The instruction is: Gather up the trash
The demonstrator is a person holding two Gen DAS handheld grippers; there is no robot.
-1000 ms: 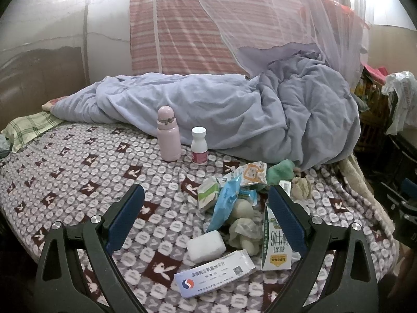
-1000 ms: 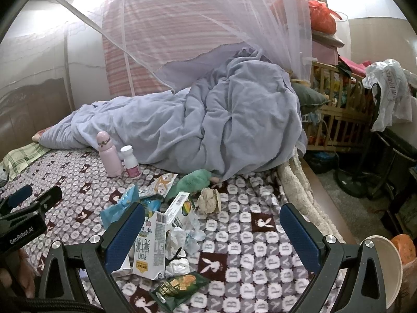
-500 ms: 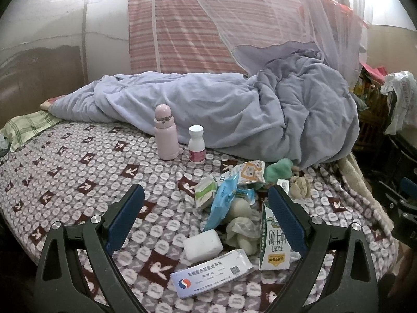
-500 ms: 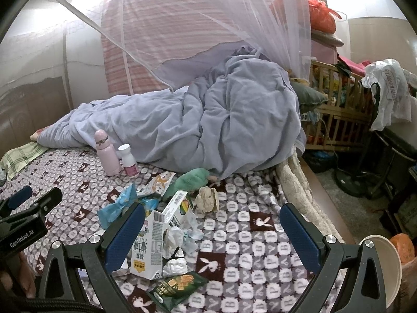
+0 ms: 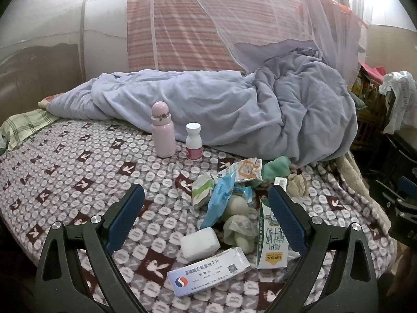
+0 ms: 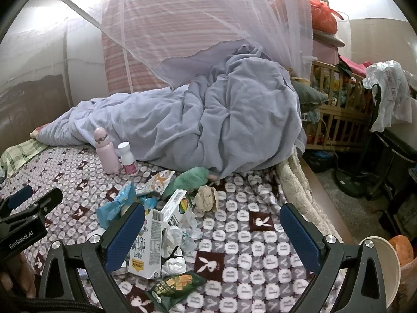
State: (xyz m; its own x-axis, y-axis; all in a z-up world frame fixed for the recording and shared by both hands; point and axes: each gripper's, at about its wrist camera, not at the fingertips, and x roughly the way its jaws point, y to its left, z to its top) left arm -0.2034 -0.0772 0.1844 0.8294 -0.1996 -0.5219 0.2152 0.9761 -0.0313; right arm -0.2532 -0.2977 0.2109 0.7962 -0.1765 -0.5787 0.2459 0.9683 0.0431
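Both units same build. Left gripper (image 5: 206, 217): black plastic frame w/ triangular cut-outs, two fingers (image 5: 125, 217) faced w/ blue ribbed pads, round silver screws at the pivots. Right gripper (image 6: 212, 234): identical black frame, blue textured pads (image 6: 125, 237), silver screw heads; black cable runs across bottom-left of its view. Left unit's body, seen from right cam, is black w/ white "GenRobot.AI" lettering and a blue pad tip.

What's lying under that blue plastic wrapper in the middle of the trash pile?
The blue wrapper lies over a pale rounded lump and crumpled clear plastic. What else it covers is hidden.
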